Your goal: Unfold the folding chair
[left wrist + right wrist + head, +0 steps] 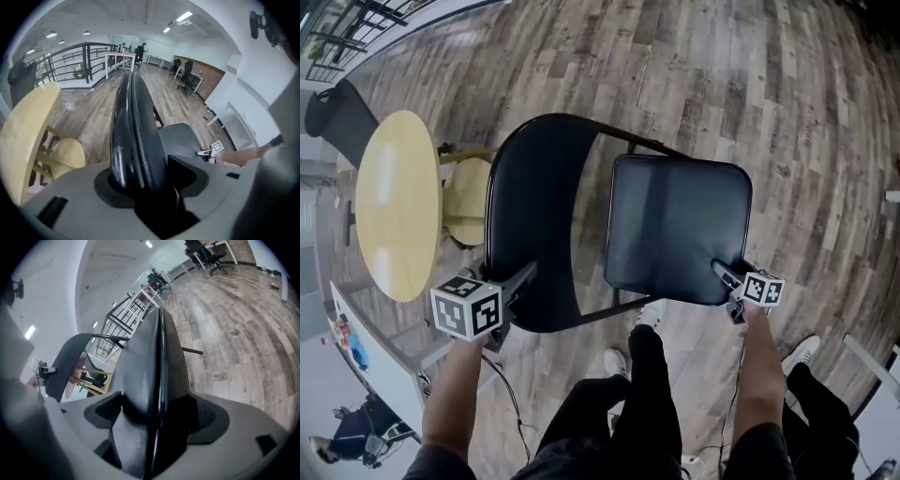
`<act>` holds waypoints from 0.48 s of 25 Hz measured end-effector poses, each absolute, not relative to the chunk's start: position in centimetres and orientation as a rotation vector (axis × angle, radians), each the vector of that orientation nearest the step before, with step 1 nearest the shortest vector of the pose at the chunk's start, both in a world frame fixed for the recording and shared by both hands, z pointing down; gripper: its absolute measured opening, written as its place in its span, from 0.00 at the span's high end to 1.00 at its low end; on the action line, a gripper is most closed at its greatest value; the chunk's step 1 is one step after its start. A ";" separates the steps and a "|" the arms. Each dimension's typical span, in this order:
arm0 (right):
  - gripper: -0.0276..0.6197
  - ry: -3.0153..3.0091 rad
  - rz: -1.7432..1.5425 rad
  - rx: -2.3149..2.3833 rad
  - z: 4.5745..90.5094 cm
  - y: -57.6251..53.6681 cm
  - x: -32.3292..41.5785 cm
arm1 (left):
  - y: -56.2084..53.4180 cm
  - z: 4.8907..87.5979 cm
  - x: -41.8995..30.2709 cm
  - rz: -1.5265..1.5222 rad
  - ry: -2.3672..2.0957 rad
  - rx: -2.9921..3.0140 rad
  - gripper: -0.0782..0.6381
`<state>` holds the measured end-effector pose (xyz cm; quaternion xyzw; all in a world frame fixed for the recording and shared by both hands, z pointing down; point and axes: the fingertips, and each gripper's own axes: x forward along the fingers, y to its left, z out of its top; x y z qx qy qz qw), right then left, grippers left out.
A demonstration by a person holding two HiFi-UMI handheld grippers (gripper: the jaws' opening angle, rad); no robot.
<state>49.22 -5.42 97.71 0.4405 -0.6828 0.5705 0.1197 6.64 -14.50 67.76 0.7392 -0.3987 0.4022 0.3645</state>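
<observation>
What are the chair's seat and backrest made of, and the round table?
Seat: likely black vinyl or leather over padding; smooth, faintly shiny. Backrest: glossy black, probably the same. Table: pale wood-look top, possibly laminate.

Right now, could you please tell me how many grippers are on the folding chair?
2. The left gripper clamps the backrest at its near edge; the right gripper clamps the seat at its near right corner. None looks hidden.
</observation>
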 end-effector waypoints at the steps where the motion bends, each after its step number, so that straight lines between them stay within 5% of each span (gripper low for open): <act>1: 0.33 -2.005 1.680 1.286 98.2 -5.2 49.7 | -14.3 67.8 7.5 1.034 -1.026 1.902 0.59; 12: 0.30 -2.033 1.742 1.246 103.6 -3.8 54.0 | -12.7 67.5 16.6 0.853 -0.957 1.932 0.68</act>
